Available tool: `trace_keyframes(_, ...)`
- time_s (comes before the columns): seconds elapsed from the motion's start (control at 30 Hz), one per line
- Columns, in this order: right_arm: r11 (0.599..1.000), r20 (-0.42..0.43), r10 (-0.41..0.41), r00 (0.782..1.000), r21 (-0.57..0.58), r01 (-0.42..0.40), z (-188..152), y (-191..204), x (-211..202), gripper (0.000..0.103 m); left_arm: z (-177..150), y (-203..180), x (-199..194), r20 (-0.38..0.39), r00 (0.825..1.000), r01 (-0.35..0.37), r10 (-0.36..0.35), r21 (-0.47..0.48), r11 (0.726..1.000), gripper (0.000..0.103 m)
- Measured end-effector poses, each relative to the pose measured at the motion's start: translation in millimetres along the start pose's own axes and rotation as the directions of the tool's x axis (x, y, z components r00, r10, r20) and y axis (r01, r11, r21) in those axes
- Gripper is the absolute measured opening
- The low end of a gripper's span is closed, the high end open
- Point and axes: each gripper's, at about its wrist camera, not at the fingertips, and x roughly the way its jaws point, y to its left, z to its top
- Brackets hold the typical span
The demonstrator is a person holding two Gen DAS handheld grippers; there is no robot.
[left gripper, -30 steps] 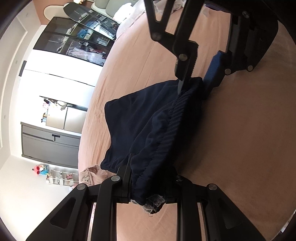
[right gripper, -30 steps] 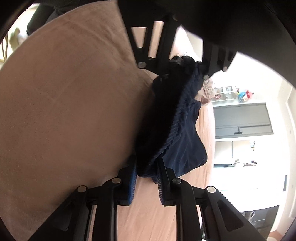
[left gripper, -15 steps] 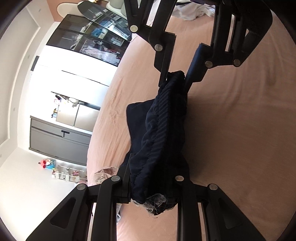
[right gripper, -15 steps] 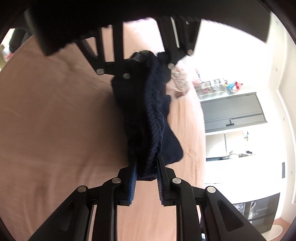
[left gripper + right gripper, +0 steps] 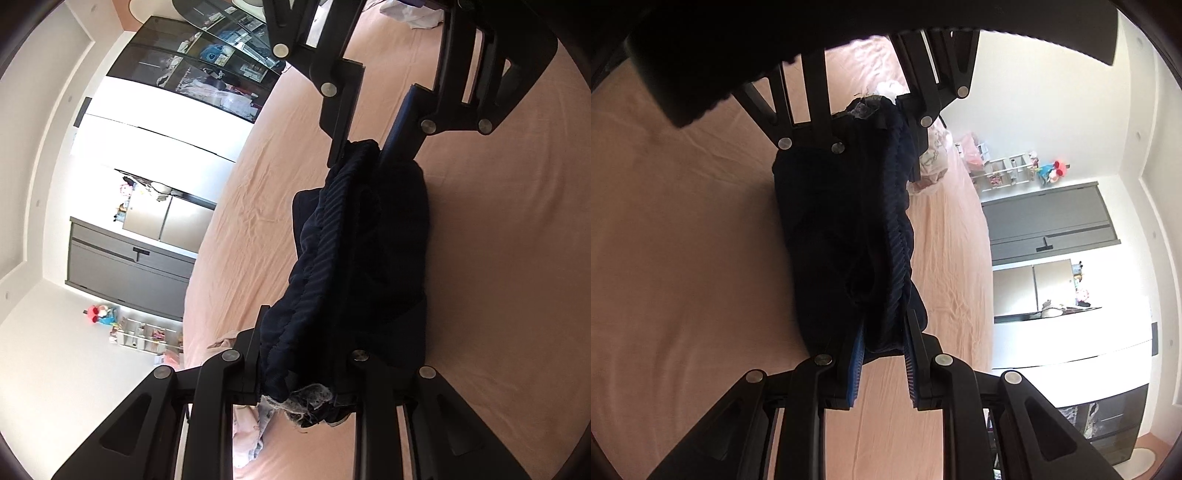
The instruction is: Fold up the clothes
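A dark navy ribbed garment (image 5: 354, 251) hangs stretched between my two grippers above the pink bed sheet (image 5: 498, 266). My left gripper (image 5: 303, 354) is shut on one end of it, where a frayed grey edge sticks out. My right gripper (image 5: 360, 151) faces it from the far side and is shut on the other end. In the right wrist view the garment (image 5: 849, 240) runs from my right gripper (image 5: 882, 347), between the blue pads (image 5: 857, 354), up to the left gripper (image 5: 875, 122). Part of it sags down toward the sheet.
A pale pink patterned piece of clothing (image 5: 247, 435) lies on the bed by the left gripper, and shows in the right wrist view (image 5: 932, 162). White clothes (image 5: 410, 14) lie at the far end. A grey cabinet (image 5: 125, 266) and dark glass wardrobe (image 5: 207, 70) stand beside the bed.
The two grippers have turned to face each other more squarely, and the garment has bunched from a spread sheet into a narrower hanging bundle. Both keep their hold.
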Motion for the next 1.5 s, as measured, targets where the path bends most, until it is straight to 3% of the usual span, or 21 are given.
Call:
trace_keyframes(0.37, 1.000, -0.050, -0.001, 0.999, 0.018, 0.002, -5.3, -7.9, 36.0, 0.018, -3.9, 7.1, 39.8, -0.025, 0.999, 0.022, -0.023, -0.014, 1.000, 0.024)
trace_keyframes(0.47, 1.000, -0.067, -0.023, 0.998, 0.017, 0.024, -6.3, -7.8, 45.6, 0.018, -5.8, 8.3, 48.8, -0.042, 0.999, -0.010, 0.010, -0.008, 1.000, 0.034)
trace_keyframes(0.57, 0.998, -0.089, -0.024, 0.996, 0.050, 0.028, -7.6, -8.4, 54.2, 0.018, -8.1, 9.7, 54.9, -0.053, 0.997, -0.061, 0.061, -0.006, 0.998, 0.062)
trace_keyframes(0.6, 0.998, -0.095, -0.025, 0.995, 0.061, 0.031, -8.1, -8.4, 57.0, 0.018, -9.0, 10.0, 56.4, -0.062, 0.995, -0.075, 0.075, -0.007, 0.997, 0.065)
trace_keyframes(0.8, 0.987, -0.132, -0.073, 0.989, 0.131, 0.091, -8.6, -11.8, 65.1, 0.018, -16.1, 19.0, 55.8, -0.098, 0.991, -0.100, 0.094, -0.057, 0.993, 0.065)
trace_keyframes(1.07, 0.921, -0.144, 0.006, 0.990, 0.387, 0.050, -12.0, -46.1, 52.9, 0.020, -8.7, 35.7, 36.4, -0.093, 0.993, -0.085, 0.072, -0.148, 0.985, 0.065)
trace_keyframes(1.13, 0.914, -0.152, -0.009, 0.988, 0.400, 0.070, -6.8, -69.2, 65.3, 0.035, -7.7, 39.7, 42.1, -0.098, 0.993, -0.078, 0.064, -0.152, 0.985, 0.065)
trace_keyframes(1.17, 0.914, -0.156, -0.030, 0.987, 0.395, 0.090, -6.3, -87.4, 81.6, 0.054, -7.4, 41.9, 45.4, -0.101, 0.993, -0.074, 0.059, -0.155, 0.985, 0.065)
trace_keyframes(1.2, 0.915, -0.156, -0.055, 0.986, 0.387, 0.112, -10.3, -81.5, 66.6, 0.070, -8.0, 43.1, 46.6, -0.101, 0.993, -0.069, 0.053, -0.162, 0.984, 0.065)
trace_keyframes(1.27, 0.919, -0.146, -0.080, 0.986, 0.372, 0.129, -14.5, -74.4, 54.1, 0.074, -10.5, 45.1, 47.2, -0.100, 0.994, -0.058, 0.040, -0.185, 0.981, 0.065)
trace_keyframes(1.37, 0.921, -0.146, -0.054, 0.988, 0.375, 0.105, -9.6, -85.9, 56.4, 0.074, -13.7, 51.0, 47.4, -0.109, 0.994, -0.046, 0.020, -0.241, 0.970, 0.065)
trace_keyframes(1.5, 0.908, -0.158, -0.003, 0.987, 0.414, 0.068, -4.0, -78.6, 45.0, 0.076, -16.7, 62.6, 38.7, -0.111, 0.992, 0.009, -0.054, -0.372, 0.928, 0.066)
